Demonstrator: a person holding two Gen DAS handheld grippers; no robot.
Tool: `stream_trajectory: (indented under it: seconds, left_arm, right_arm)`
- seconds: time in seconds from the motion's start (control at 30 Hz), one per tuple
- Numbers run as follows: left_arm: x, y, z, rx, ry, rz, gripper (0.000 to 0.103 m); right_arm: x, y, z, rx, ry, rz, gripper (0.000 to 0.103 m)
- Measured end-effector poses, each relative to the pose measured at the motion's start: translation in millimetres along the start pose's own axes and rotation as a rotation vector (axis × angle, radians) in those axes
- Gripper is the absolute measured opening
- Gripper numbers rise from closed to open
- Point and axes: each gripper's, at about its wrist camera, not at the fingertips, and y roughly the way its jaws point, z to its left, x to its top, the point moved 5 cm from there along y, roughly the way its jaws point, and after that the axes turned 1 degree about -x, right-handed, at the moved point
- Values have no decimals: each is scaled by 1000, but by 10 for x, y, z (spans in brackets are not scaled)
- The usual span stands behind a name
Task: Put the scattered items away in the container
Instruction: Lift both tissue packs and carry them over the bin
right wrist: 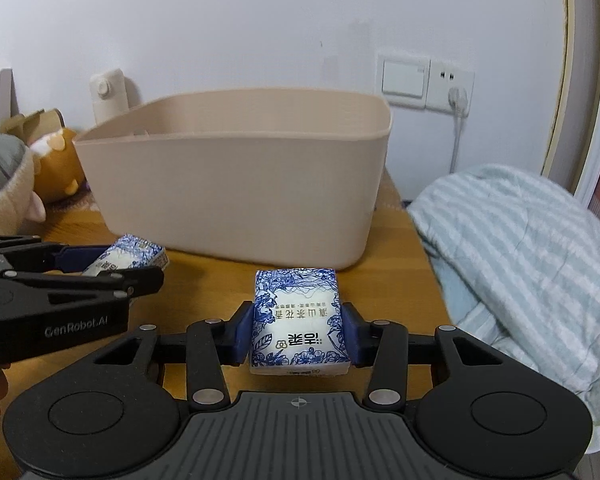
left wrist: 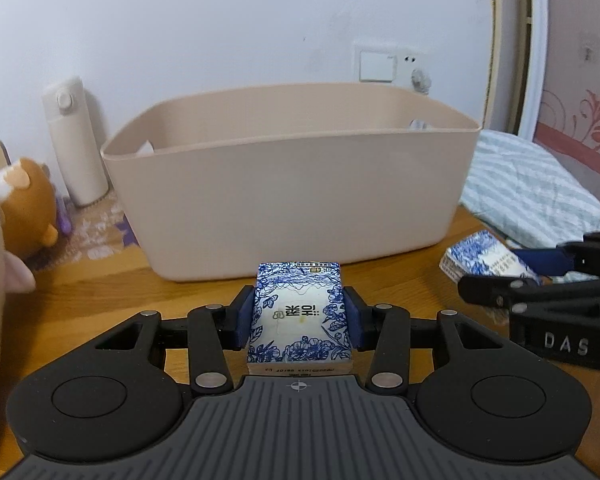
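Observation:
My left gripper (left wrist: 299, 316) is shut on a blue-and-white tissue pack (left wrist: 300, 316), held just in front of the beige plastic bin (left wrist: 292, 184) on the wooden table. My right gripper (right wrist: 299, 328) is shut on a second blue-and-white tissue pack (right wrist: 298, 320), also in front of the bin (right wrist: 236, 184). Each gripper shows in the other's view: the right gripper with its pack (left wrist: 488, 260) at the right, the left gripper with its pack (right wrist: 132, 256) at the left. The bin's inside is mostly hidden.
A white thermos (left wrist: 76, 144) stands behind the bin's left end. Plush toys (left wrist: 24, 208) crowd the table's left side. A striped blanket (right wrist: 520, 264) lies off the table's right edge. A wall socket with a plug (right wrist: 456, 96) is behind.

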Motion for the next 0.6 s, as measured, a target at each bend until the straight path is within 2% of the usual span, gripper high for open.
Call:
stream_trajectory:
  seconds: [0.2, 0.4, 0.6]
  left_arm:
    - [157, -219, 32, -7, -1, -21, 46]
    - [338, -379, 108, -14, -16, -6, 46]
    - [612, -484, 242, 12, -22, -22, 46]
  right_arm:
    - [187, -247, 17, 0, -10, -48, 42]
    - [393, -437, 18, -2, -26, -82, 42]
    - [638, -556, 15, -19, -49, -119, 42]
